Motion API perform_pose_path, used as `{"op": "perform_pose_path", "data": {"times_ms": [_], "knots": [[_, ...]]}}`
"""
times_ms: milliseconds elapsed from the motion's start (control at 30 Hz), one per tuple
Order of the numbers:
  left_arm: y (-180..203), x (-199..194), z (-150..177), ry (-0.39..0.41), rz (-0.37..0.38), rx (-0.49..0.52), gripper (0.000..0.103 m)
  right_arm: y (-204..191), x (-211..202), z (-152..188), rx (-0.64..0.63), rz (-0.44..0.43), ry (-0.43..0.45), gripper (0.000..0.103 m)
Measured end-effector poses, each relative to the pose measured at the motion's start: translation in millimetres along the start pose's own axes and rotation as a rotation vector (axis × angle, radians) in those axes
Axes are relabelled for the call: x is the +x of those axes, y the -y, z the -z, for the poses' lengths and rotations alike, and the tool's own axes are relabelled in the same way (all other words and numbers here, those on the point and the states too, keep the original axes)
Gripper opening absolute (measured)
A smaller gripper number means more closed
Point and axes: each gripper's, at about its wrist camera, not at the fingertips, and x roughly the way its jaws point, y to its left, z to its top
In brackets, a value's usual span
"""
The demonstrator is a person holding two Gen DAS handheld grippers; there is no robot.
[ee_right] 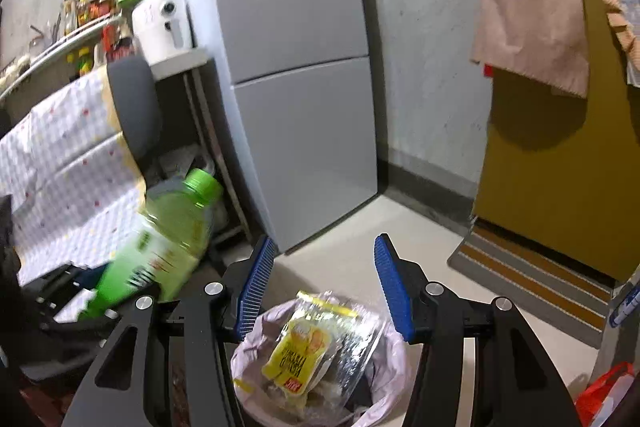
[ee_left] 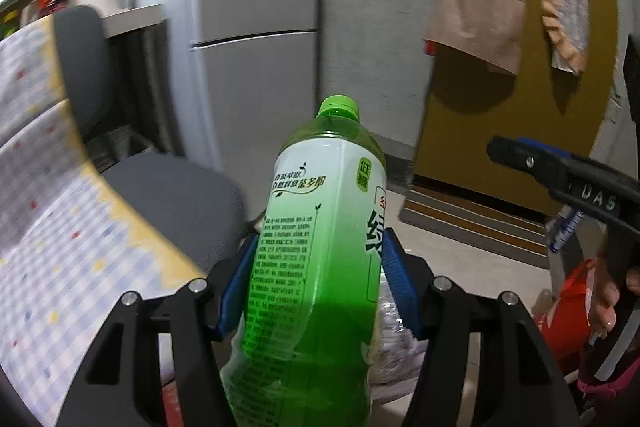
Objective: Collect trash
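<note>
A green tea bottle [ee_left: 316, 227] with a green cap and white label stands cap-up between the blue pads of my left gripper [ee_left: 320, 239], which is shut on its body. In the right wrist view the same bottle [ee_right: 168, 239] appears tilted at the left. My right gripper [ee_right: 324, 241] hangs open over a bin with a pale pink liner [ee_right: 392, 359]; nothing is between its pads. A yellow snack wrapper [ee_right: 298, 351] and clear plastic lie in the bin. In the left wrist view the right gripper [ee_left: 496, 147] shows from the side, held by a hand [ee_left: 604, 303].
A grey fridge [ee_right: 296, 87] stands against the wall ahead. A dark office chair [ee_left: 160, 195] and a table with a checked cloth [ee_right: 68, 163] are on the left. A yellow door [ee_right: 560, 167], a striped doormat [ee_right: 532, 287] and a red bag [ee_right: 604, 391] are on the right.
</note>
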Motion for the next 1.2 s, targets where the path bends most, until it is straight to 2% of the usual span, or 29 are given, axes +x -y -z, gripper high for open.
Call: {"op": "perform_pose_path", "data": {"times_ms": [200, 267, 367, 467, 600, 733, 800, 967, 1100, 1200], "knots": [[28, 43, -11, -0.081, 0.100, 0.042, 0.061, 17, -4, -5, 0.022, 0.015, 0.028, 0.054], [31, 58, -8, -0.109, 0.100, 0.045, 0.069, 21, -2, -4, 0.028, 0.014, 0.025, 0.054], [27, 67, -2, -0.129, 0.092, 0.039, 0.070, 22, 3, -2, 0.026, 0.008, 0.012, 0.054], [12, 63, 1, -0.131, 0.040, 0.029, 0.070, 20, 7, 0, 0.023, 0.000, 0.000, 0.054], [-17, 46, 5, -0.131, -0.033, -0.031, 0.070, 7, 11, 4, 0.005, -0.028, -0.025, 0.054], [-41, 21, 12, -0.131, -0.139, -0.063, 0.075, -20, 17, 9, -0.030, -0.096, -0.088, 0.055], [-52, 5, 16, -0.132, -0.193, -0.078, 0.078, -37, 20, 12, -0.062, -0.116, -0.121, 0.060], [-73, -41, 21, -0.108, -0.266, -0.131, 0.095, -71, 18, 15, -0.117, -0.146, -0.200, 0.070], [-83, -79, 22, -0.094, -0.320, -0.152, 0.096, -93, 6, 13, -0.145, -0.174, -0.231, 0.085], [-88, -97, 22, -0.102, -0.356, -0.172, 0.096, -109, -7, 6, -0.187, -0.191, -0.214, 0.088]]}}
